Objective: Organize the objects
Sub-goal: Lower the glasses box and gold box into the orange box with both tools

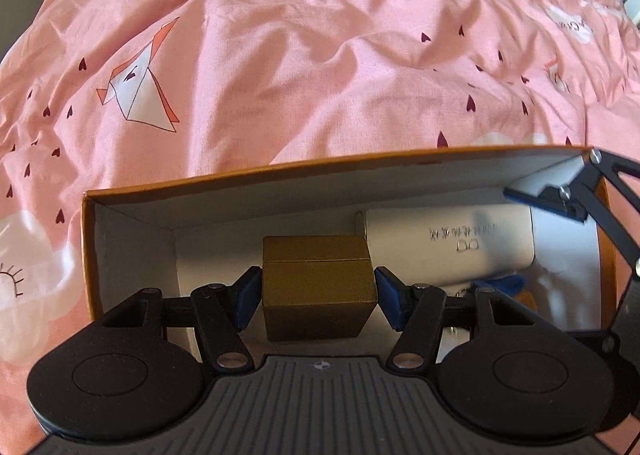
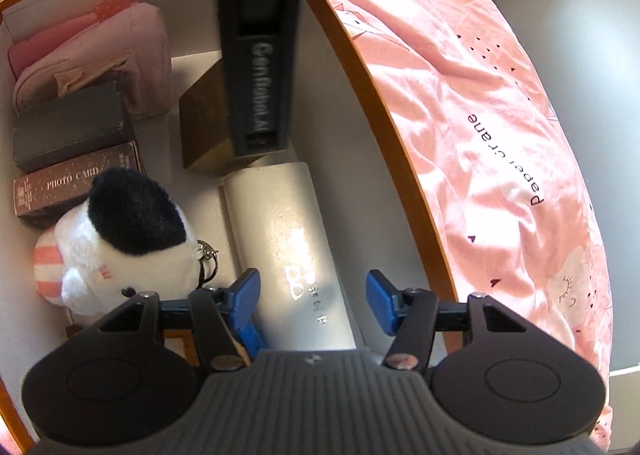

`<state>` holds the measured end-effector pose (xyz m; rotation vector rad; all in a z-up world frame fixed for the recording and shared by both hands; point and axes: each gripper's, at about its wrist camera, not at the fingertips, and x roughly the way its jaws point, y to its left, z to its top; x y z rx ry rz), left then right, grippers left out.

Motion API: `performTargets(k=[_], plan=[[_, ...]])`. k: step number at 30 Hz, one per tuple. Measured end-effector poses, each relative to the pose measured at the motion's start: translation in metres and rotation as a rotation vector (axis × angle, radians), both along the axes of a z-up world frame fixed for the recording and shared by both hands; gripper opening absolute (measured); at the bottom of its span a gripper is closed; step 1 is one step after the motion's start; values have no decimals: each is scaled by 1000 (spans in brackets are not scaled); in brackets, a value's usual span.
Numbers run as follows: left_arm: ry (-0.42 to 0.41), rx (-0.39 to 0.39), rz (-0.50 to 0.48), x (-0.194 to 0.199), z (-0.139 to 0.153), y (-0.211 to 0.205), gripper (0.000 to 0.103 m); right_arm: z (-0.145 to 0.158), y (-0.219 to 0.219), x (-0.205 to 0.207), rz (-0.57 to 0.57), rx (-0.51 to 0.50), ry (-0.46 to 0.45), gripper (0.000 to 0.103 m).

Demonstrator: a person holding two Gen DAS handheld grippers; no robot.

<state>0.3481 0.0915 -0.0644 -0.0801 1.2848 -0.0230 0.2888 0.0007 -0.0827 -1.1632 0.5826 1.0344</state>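
Basically lowering the gold box [image 1: 318, 287], clamped in the left gripper [image 1: 318, 293], into the orange storage box [image 1: 280, 171] beside the white tube [image 1: 448, 243]; next: release; right gripper [image 2: 312, 301] open, empty.

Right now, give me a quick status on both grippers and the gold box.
Left gripper clamped on gold box, inside orange storage box. Right gripper open over white tube, not gripping. Plush toy and card boxes crowd the far side.
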Motion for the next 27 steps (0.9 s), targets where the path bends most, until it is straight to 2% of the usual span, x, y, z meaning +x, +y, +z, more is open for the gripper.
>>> performTargets(k=[3, 6, 7, 9, 16, 23, 27], plan=[[-31, -21, 16, 2, -1, 4, 70, -2, -1, -1, -12, 10, -3, 59], [-61, -16, -12, 2, 0, 4, 75, -1, 2, 8, -32, 18, 3, 59], [-67, -11, -23, 1, 1, 4, 76, 0, -11, 16, -39, 21, 10, 58], [-71, -6, -45, 0, 3, 4, 77, -1, -11, 18, -47, 18, 27, 53], [-42, -33, -59, -9, 4, 15, 79, -6, -9, 18, -29, -37, 69, 52], [-1, -96, -18, -10, -12, 23, 66, -20, 8, 18, -25, -127, 44, 55], [-4, -100, -11, -10, -13, 24, 56, -26, 18, 13, 29, -190, -26, 62]])
